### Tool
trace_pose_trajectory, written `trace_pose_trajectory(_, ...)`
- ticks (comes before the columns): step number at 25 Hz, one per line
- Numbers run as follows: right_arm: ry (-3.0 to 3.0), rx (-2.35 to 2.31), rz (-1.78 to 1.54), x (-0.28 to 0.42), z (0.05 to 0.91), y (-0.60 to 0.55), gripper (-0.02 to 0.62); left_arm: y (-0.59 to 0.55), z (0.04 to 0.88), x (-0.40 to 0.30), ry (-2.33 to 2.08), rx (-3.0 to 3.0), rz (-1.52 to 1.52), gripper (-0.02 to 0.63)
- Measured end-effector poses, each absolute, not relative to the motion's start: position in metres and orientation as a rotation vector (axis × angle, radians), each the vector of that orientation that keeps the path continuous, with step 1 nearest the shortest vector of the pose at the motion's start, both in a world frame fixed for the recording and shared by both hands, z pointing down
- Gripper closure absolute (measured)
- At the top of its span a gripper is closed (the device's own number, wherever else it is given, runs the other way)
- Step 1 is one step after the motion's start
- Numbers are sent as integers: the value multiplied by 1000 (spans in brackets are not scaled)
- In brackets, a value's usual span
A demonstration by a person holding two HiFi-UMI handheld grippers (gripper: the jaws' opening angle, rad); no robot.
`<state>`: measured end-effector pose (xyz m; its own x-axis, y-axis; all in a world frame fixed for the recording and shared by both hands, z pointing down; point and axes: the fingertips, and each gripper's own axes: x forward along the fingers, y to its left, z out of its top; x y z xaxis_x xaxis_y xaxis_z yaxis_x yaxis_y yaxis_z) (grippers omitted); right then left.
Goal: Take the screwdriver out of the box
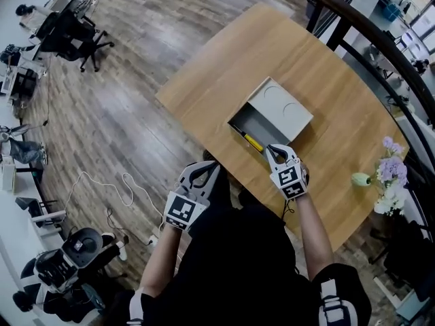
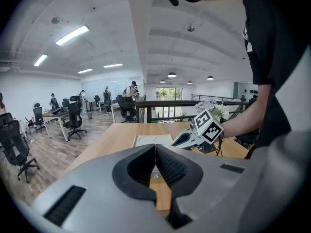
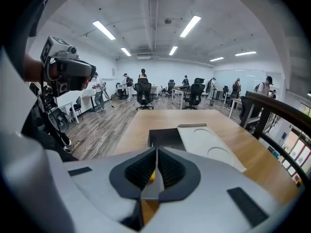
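On the wooden table [image 1: 326, 73], a grey box [image 1: 285, 111] sits with its lid covering only part of it, and the yellow-handled screwdriver [image 1: 253, 142] lies in the open compartment, along the wall nearest the person. The right gripper [image 1: 272, 149] points down toward it with its jaws pressed together on nothing, tips just beside the handle's end (a sliver of yellow shows behind the closed pads in its own view). The left gripper [image 1: 206, 167] hangs by the table's near edge, apart from the box, its jaws likewise closed and empty. A vase of flowers [image 1: 389, 175] stands near the table's right end
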<state>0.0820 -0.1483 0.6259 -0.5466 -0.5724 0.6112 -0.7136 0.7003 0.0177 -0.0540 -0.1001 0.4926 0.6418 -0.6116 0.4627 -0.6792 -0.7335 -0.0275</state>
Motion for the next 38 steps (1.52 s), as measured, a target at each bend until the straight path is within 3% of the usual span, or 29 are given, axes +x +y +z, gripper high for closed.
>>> trace_pose_trajectory(12, -2189, 804, 487, 71, 688, -163, 563, -121, 510, -58, -1022, 2676, 653, 583)
trace_pose_trajectory(16, -2169, 770, 572, 64, 703, -171, 495, -124, 519, -66, -1013, 2652, 643, 583)
trace_pose_trajectory(22, -2128, 725, 659, 60, 724, -176, 465, -133, 528, -66, -965, 2657, 633, 583)
trace_pose_trajectory(38, -1948, 588, 848, 40, 754, -191, 448, -188, 527, -89, -862, 2676, 626, 583)
